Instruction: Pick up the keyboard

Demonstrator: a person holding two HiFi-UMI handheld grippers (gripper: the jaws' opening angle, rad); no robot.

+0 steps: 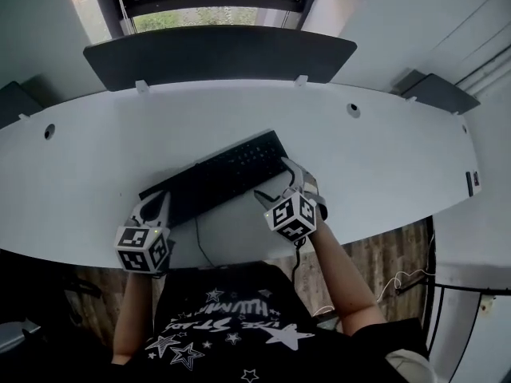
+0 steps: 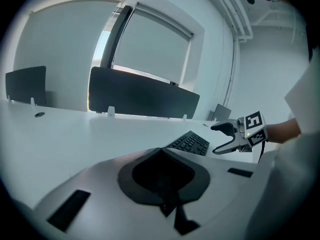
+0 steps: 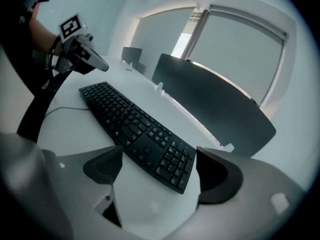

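A black keyboard (image 1: 219, 178) lies slantwise on the white desk (image 1: 383, 158), close to its front edge. My right gripper (image 1: 277, 183) is open at the keyboard's right end. In the right gripper view that end of the keyboard (image 3: 135, 129) lies between the spread jaws, and the pads do not press on it. My left gripper (image 1: 153, 204) is shut and empty at the keyboard's left end, just off the desk's front edge. In the left gripper view the shut jaws hide most of the keyboard (image 2: 190, 143), with the right gripper (image 2: 225, 139) beyond it.
A dark divider panel (image 1: 219, 54) stands along the desk's back edge below a window. Round cable holes (image 1: 353, 110) sit in the desk top. The keyboard's cable (image 1: 200, 250) runs over the front edge toward the person's black shirt.
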